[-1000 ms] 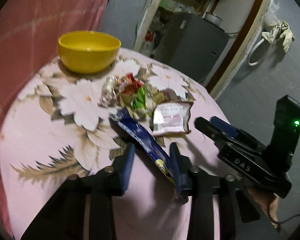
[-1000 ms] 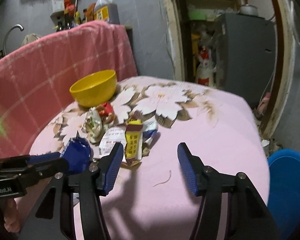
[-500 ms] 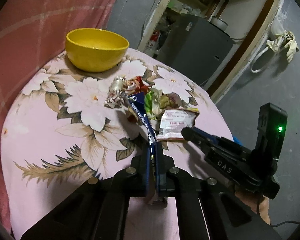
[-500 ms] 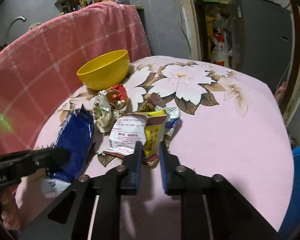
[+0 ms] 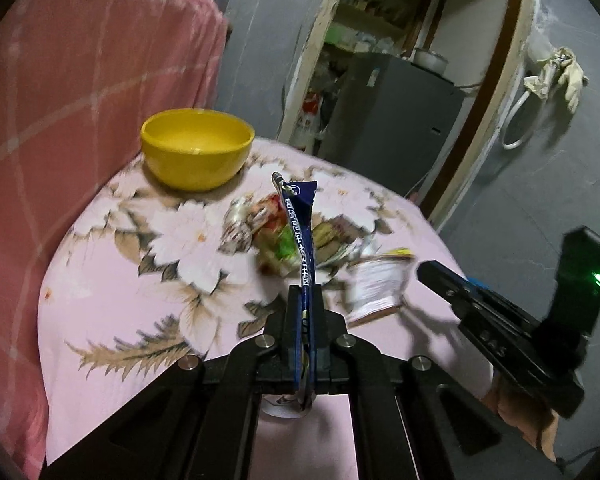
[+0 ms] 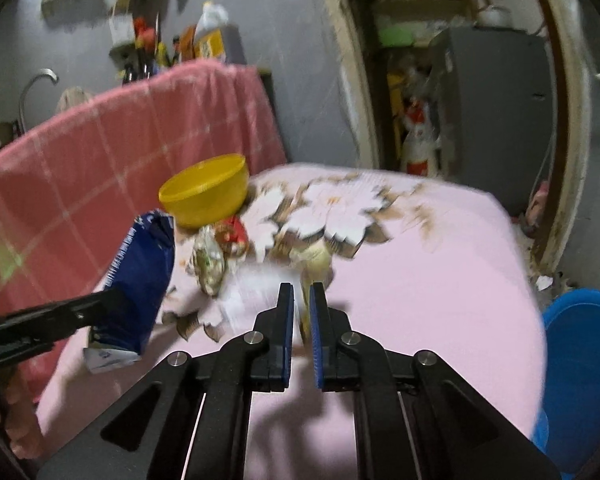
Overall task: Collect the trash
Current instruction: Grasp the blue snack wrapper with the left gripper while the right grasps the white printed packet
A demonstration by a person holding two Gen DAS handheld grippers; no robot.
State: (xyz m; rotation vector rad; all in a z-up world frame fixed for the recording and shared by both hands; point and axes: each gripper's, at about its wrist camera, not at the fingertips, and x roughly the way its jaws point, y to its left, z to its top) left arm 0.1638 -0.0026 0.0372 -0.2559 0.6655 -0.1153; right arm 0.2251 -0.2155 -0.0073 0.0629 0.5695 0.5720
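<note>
While both tongs are pinched tight, the left gripper (image 5: 305, 300) clamps a flat blue foil wrapper (image 5: 300, 232) above the floral pink tablecloth (image 5: 112, 280); the right gripper (image 6: 301, 300) nips a yellow-white packet (image 6: 306, 276). Risk: thin edge grips may slip, dropping either short of the blue plastic bin (image 6: 584, 360).

Blue wrapper (image 5: 300, 232): flattened, edge-on, raised clear of the table. White-and-yellow packet (image 5: 378, 286): crumpled, lifted, right of the pile. Remaining wrappers (image 5: 260, 228): crumpled heap, table centre, near side of the yellow bowl (image 5: 196, 148).
</note>
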